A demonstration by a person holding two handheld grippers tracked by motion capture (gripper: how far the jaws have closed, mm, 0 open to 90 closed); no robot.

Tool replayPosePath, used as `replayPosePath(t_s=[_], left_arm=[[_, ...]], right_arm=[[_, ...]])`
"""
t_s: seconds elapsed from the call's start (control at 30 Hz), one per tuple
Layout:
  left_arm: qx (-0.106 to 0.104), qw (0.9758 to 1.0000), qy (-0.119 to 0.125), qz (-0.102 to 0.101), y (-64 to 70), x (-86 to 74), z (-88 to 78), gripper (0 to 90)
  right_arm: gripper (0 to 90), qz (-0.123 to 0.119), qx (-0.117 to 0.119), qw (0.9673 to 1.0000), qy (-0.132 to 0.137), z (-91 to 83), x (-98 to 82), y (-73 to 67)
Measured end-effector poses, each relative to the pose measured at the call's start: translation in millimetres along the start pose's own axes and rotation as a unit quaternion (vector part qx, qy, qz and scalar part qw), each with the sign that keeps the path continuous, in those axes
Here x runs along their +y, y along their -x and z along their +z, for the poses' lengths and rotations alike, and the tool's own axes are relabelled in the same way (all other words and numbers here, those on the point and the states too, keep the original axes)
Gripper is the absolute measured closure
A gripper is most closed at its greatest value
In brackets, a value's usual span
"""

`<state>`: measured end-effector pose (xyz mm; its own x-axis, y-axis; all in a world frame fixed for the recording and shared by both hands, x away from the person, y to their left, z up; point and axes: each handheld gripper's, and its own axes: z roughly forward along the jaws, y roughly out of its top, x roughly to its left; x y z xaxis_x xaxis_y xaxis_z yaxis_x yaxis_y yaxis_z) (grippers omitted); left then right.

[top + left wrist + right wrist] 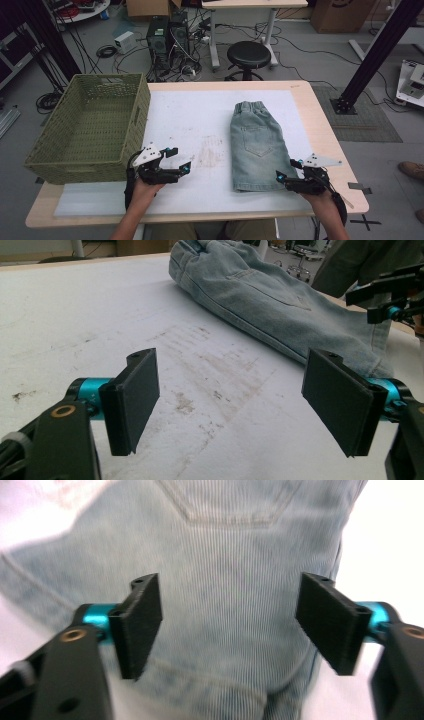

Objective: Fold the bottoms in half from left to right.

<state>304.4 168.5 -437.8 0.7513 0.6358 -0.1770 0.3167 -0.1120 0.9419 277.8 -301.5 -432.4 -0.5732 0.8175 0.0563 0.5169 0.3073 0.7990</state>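
A pair of light blue denim shorts (257,145) lies folded lengthwise on the white mat (195,120), waistband at the far end and hem toward me. My right gripper (287,170) is at the hem's near right corner, open. In the right gripper view its jaws (230,630) stand wide apart just over the denim (235,570), not pressing on it. My left gripper (181,160) is open over the bare stained mat, left of the shorts. In the left gripper view the pads (230,400) are empty, with the shorts (265,295) beyond and the right gripper (385,295) at the far right.
A green woven basket (90,125) stands on the table's left side, close to my left hand. The wooden table edge (330,145) runs just right of the mat. A black stool (248,55), computers and cables are on the floor behind.
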Motion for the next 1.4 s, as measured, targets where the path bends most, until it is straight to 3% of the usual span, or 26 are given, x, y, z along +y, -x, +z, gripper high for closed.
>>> replayPosePath(t_s=[0.17,0.37,0.47,0.6,0.7,0.87,0.97,1.1,1.2,1.27,1.4], left_arm=[[-0.001,1.0000,-0.001,0.001,1.0,-0.2,1.4,23.1],[-0.003,1.0000,-0.002,0.001,1.6,-0.2,2.3,23.1],[-0.002,1.0000,-0.001,0.002,1.3,0.0,2.2,23.1],[-0.003,1.0000,0.000,0.001,0.3,0.3,1.6,23.1],[-0.004,1.0000,0.000,0.000,0.7,0.1,1.8,23.1],[-0.004,1.0000,-0.001,0.001,0.8,0.0,1.6,23.1],[-0.003,1.0000,0.000,0.000,0.7,-0.2,2.1,23.1],[-0.003,1.0000,-0.002,0.000,0.5,-0.5,2.1,23.1],[-0.003,1.0000,-0.003,0.001,0.9,-0.3,2.4,23.1],[-0.003,1.0000,-0.002,0.001,1.6,-0.2,2.4,23.1],[-0.003,1.0000,-0.002,0.001,1.2,-0.4,2.8,23.1]], right_arm=[[22.0,0.009,-0.002,0.9997,0.023,7.1,15.9,-5.6],[21.9,-0.027,-0.007,0.9991,0.031,29.5,49.6,-14.4],[21.9,-0.039,0.004,0.9989,0.026,45.9,67.7,-20.1],[22.0,-0.050,0.026,0.9984,-0.009,71.5,81.4,-33.8],[22.0,-0.055,0.038,0.9969,-0.042,89.4,80.6,-43.5],[23.5,-0.080,0.010,0.9936,-0.079,105.2,71.3,-49.6],[23.0,-0.086,0.004,0.9933,-0.077,103.6,66.7,-53.3],[24.2,-0.071,0.042,0.9955,-0.045,81.4,59.4,-59.9],[25.5,-0.105,0.025,0.9908,-0.082,83.4,44.5,-65.2],[25.5,-0.099,0.029,0.9918,-0.076,84.2,40.0,-63.8],[25.3,-0.079,0.047,0.9941,-0.057,80.6,49.2,-60.3]])
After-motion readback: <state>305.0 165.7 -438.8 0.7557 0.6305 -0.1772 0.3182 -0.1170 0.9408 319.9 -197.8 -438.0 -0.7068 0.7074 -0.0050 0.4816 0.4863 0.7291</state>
